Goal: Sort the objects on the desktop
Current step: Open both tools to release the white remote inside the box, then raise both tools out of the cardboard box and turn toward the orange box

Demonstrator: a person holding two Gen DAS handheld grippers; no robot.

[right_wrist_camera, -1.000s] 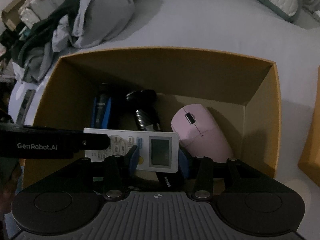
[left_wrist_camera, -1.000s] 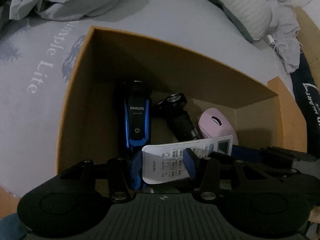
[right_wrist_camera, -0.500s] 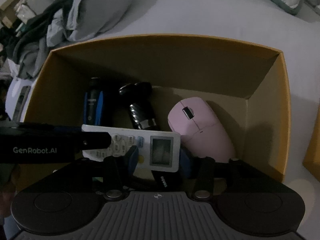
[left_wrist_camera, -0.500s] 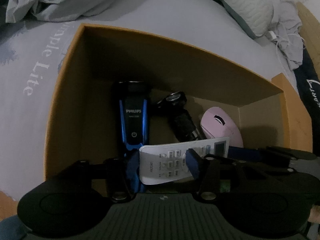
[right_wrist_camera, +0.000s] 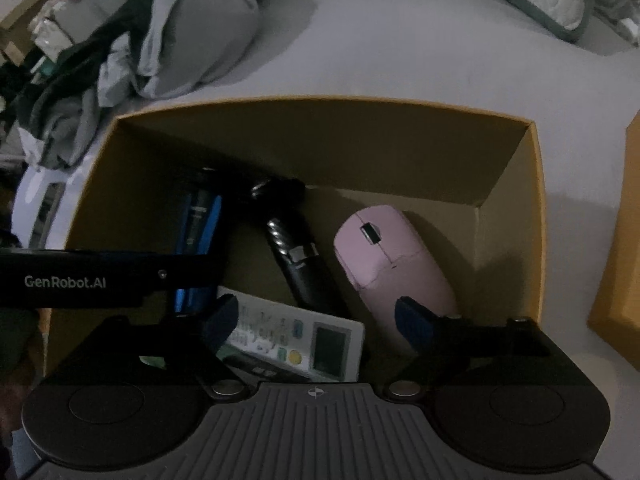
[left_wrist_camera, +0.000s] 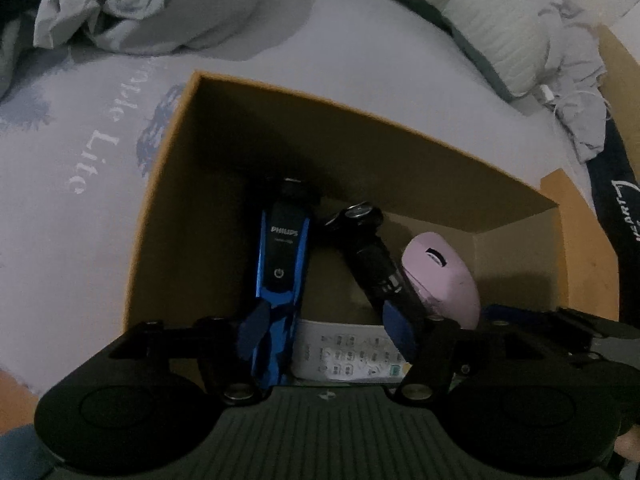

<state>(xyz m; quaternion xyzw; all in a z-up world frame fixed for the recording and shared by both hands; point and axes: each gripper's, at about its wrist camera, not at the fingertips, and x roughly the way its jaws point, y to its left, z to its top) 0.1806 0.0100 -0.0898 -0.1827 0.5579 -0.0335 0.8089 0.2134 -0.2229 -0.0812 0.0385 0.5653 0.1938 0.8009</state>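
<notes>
Cardboard box [right_wrist_camera: 516, 208] sits on the grey bed sheet [right_wrist_camera: 400, 52] and holds, from left to right, a blue shaver [right_wrist_camera: 198, 236], a black trimmer [right_wrist_camera: 296, 256] and a pink mouse [right_wrist_camera: 392, 260]. At six o'clock in the box lies the white remote [right_wrist_camera: 296, 336], flat on the bottom. Both the left gripper [left_wrist_camera: 324, 330] and the right gripper [right_wrist_camera: 316, 320] are opening, pads spread clear of the remote below them.
</notes>
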